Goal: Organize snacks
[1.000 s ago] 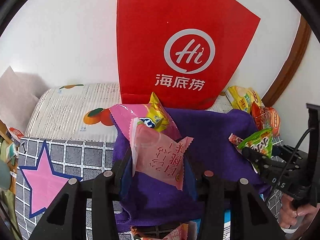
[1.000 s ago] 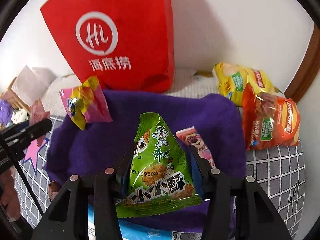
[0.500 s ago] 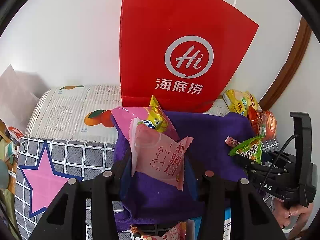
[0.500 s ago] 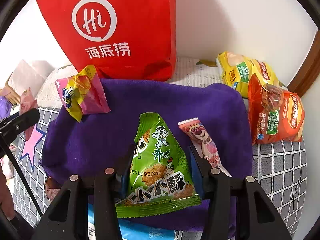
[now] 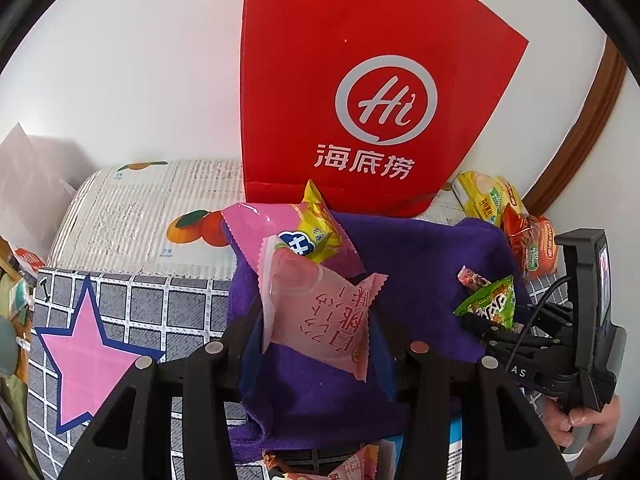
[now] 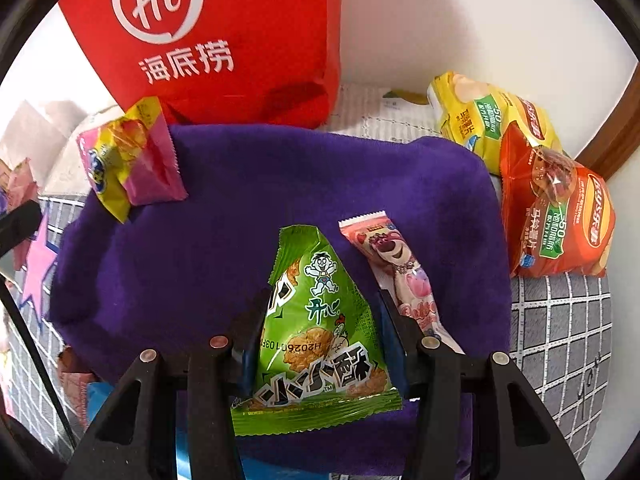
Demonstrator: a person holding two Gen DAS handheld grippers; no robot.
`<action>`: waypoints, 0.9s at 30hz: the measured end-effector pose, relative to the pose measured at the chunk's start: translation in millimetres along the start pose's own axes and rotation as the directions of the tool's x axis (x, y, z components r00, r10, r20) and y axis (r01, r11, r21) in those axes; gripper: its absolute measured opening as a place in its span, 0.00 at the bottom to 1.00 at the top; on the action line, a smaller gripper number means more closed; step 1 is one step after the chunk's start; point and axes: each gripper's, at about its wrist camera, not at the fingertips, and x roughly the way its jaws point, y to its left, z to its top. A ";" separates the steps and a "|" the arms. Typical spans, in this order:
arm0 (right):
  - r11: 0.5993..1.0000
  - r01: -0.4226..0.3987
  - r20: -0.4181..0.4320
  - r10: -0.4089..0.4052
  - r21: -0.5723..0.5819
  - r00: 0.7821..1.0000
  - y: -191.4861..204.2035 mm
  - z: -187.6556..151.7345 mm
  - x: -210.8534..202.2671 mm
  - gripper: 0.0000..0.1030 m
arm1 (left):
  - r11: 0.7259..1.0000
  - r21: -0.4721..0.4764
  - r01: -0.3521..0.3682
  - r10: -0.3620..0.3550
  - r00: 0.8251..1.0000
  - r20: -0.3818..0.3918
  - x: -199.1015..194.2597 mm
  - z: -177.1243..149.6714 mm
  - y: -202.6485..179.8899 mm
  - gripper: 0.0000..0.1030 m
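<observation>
between the left gripper (image 5: 316,316) fingers, the pale pink packet (image 5: 320,316) is clamped above the purple cloth (image 5: 420,264), with a pink-and-yellow packet (image 5: 308,228) lying just behind it before the red bag (image 5: 360,80). from the right wrist view, the right gripper (image 6: 324,316) fingers clench the green snack packet (image 6: 320,320) over the same cloth, a pink bear wrapper (image 6: 400,268) just beside it.
</observation>
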 end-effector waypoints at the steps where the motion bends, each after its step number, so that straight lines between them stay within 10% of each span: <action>1: 1.000 0.000 -0.005 0.000 -0.004 1.000 0.7 -0.5 1.6 0.48 | 1.000 -0.001 0.000 0.000 1.000 -0.001 0.4 -0.2 0.4 0.44; 27: 1.000 -0.002 0.062 0.002 0.007 0.998 -2.9 4.2 -23.3 0.53 | 1.000 0.011 -0.003 0.004 0.999 -0.037 9.9 -1.5 -2.1 0.46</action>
